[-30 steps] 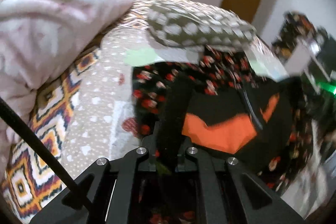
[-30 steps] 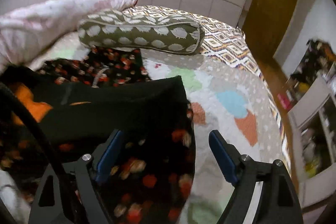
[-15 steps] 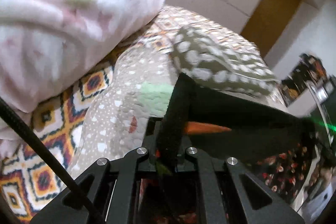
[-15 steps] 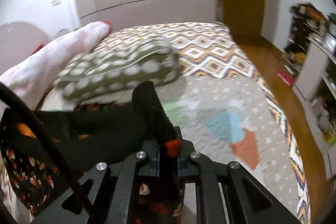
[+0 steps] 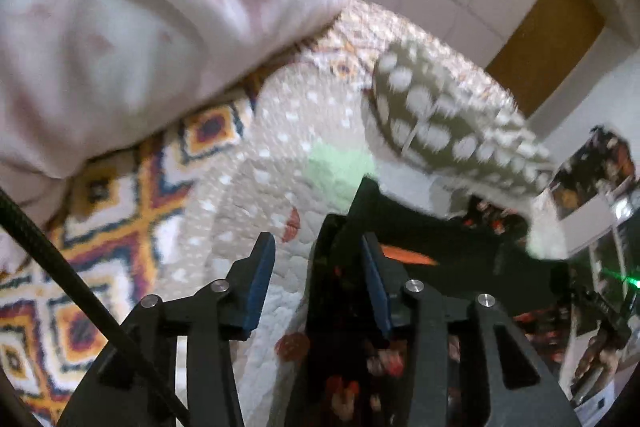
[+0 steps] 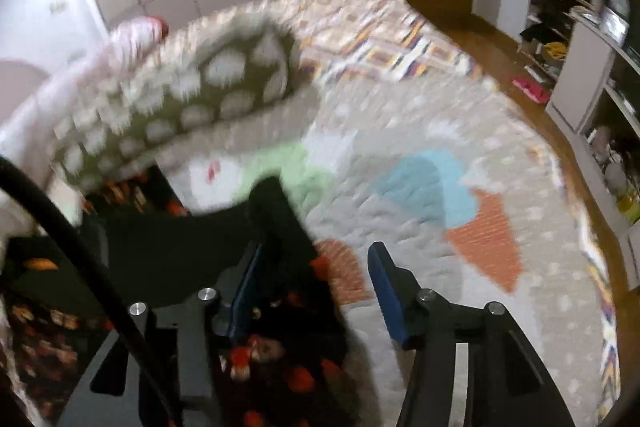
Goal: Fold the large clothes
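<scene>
Black floral garment (image 6: 168, 251) on the patterned quilt (image 6: 420, 163), near and between both grippers, left gripper (image 5: 316, 267) and right gripper (image 6: 316, 279) spread apart, olive spotted pillow (image 6: 180, 107) just beyond, pink bedding (image 5: 132, 27) far left.

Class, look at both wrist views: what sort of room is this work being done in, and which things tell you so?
Most likely a bedroom in a home. The work surface is a bed covered by a beige quilted bedspread with coloured patches, an olive pillow with white spots lies on it, and a cluttered white shelving unit stands beside the wooden floor.
</scene>
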Motion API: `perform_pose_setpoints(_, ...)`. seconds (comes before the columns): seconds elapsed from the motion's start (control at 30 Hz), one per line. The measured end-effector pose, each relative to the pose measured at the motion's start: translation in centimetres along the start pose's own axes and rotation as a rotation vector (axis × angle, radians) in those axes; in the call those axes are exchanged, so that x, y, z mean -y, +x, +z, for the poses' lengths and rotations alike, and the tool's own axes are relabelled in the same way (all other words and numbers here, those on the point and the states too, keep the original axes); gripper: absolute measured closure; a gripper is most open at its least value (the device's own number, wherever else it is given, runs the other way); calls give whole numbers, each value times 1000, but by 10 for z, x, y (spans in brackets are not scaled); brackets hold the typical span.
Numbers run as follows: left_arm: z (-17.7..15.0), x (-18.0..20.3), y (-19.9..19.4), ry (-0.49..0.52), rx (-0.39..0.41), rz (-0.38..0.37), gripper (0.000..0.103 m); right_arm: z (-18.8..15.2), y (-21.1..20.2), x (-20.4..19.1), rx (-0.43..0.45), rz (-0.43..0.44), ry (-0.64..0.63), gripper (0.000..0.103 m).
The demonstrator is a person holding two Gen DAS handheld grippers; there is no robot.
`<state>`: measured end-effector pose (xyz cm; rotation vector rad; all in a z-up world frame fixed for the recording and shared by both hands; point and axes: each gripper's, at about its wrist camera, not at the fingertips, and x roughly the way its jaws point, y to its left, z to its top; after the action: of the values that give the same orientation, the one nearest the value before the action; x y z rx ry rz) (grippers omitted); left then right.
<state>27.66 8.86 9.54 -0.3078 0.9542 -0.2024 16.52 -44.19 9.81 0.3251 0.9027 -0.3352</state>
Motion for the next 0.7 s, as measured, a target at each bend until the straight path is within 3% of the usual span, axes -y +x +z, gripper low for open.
perform_pose_setpoints(0.17, -22, -6, -80, 48, 90, 13, 39, -12, -77, 36, 76, 80, 111, 29)
perform_pose_setpoints(0.27, -52, -10, -117, 76, 110, 2, 31, -48, -115, 56, 71, 161, 162, 29)
perform_pose_setpoints(0.37, -91, -14, -138, 56, 95, -59, 22, -95, -141, 68, 44, 248, 209, 28)
perform_pose_setpoints(0.53, -159, -21, -128, -6, 18, -211, 20, -179, -151, 62, -20, 427, 254, 26)
perform_pose_setpoints(0.7, -198, -23, -95, -90, -47, -311, 20, -238, -126, 47, -78, 542, 368, 25)
